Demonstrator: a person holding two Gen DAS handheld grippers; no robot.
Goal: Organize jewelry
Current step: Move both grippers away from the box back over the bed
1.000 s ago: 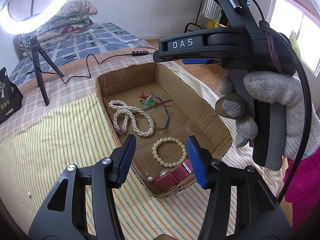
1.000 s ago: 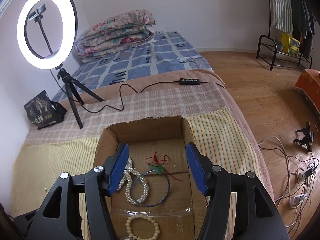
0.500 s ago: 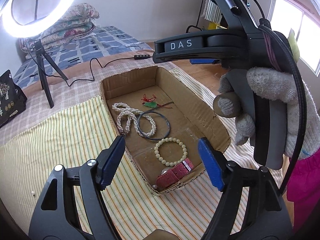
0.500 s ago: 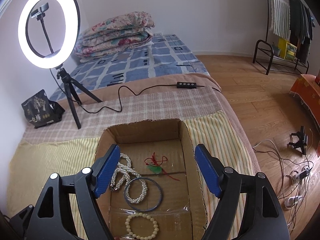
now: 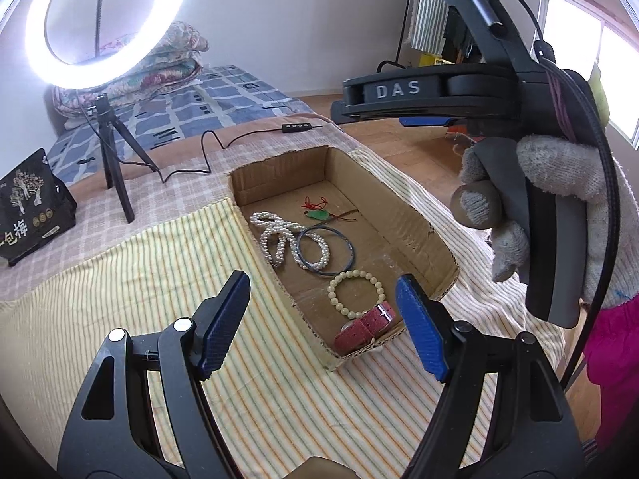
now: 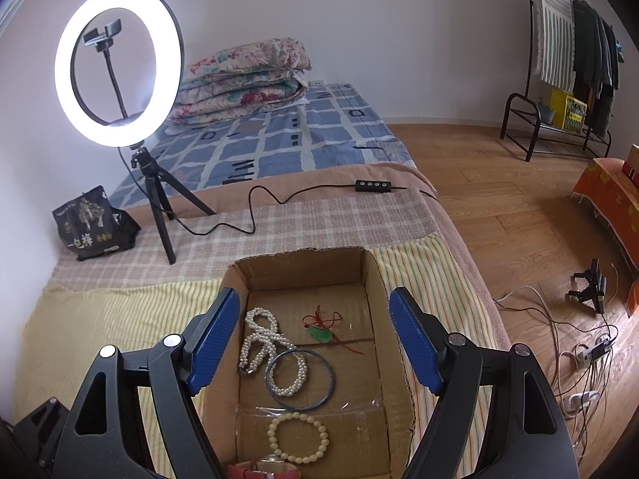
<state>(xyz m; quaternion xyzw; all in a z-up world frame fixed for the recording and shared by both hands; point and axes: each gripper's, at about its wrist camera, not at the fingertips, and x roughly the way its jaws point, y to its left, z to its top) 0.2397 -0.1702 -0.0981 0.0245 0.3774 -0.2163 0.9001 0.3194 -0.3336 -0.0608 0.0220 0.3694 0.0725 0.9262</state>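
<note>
Striped yellow cloth [image 5: 120,311] covers the near end of a bed, where a shallow cardboard box [image 5: 403,207] sits at frame centre. Low in the left wrist view, the left gripper [image 5: 321,317] is released, blue pads spread wide with nothing between them, hovering over the box's near corner. Low in the right wrist view, the right gripper [image 6: 315,343] likewise gapes empty above the box; a gloved hand [image 5: 559,215] grips its handle at the right of the left view. Inside the box lie a pearl necklace [image 6: 259,343] at left, a dark bangle [image 6: 299,379] overlapping its loop, a green pendant on red cord [image 6: 321,333] farther back, a cream bead bracelet [image 6: 297,437] nearer, and a red-strapped watch [image 5: 365,325] at the near edge. Upper left glows a ring light [image 6: 118,66] on a tripod, with a black pouch [image 6: 94,225] beside it.
</note>
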